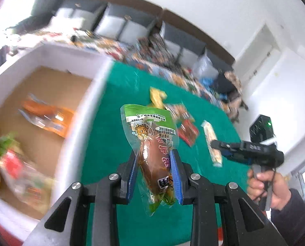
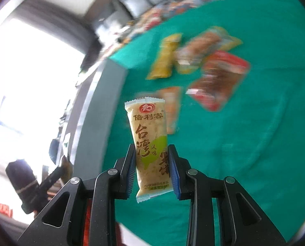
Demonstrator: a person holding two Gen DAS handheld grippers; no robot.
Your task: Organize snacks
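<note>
The left hand-held gripper (image 1: 155, 171) is clamped on a green-topped clear packet (image 1: 152, 143) with a brown piece of food inside; its blue pads (image 1: 133, 174) press the packet from both sides, and the packet stands lifted above the green worktop (image 1: 115, 123). To the left of it sits a white-walled box (image 1: 86, 110) with a cardboard floor, and blurred snack packets lie inside it, among them an orange packet (image 1: 49, 116). The right hand-held gripper (image 2: 152, 168) is clamped on a pale rice-cracker bar (image 2: 151, 147) printed with dark characters and a red round logo, held upright between the pads and clear of the cloth. In the left wrist view the same bar (image 1: 212, 143) shows in the jaws of the right tool, which a hand (image 1: 265, 186) grips by its handle. Further out on the worktop lie a yellow packet (image 2: 165, 56), a red packet (image 2: 218, 80) and a clear packet with pale contents (image 2: 201, 49), all blurred, close together.
</note>
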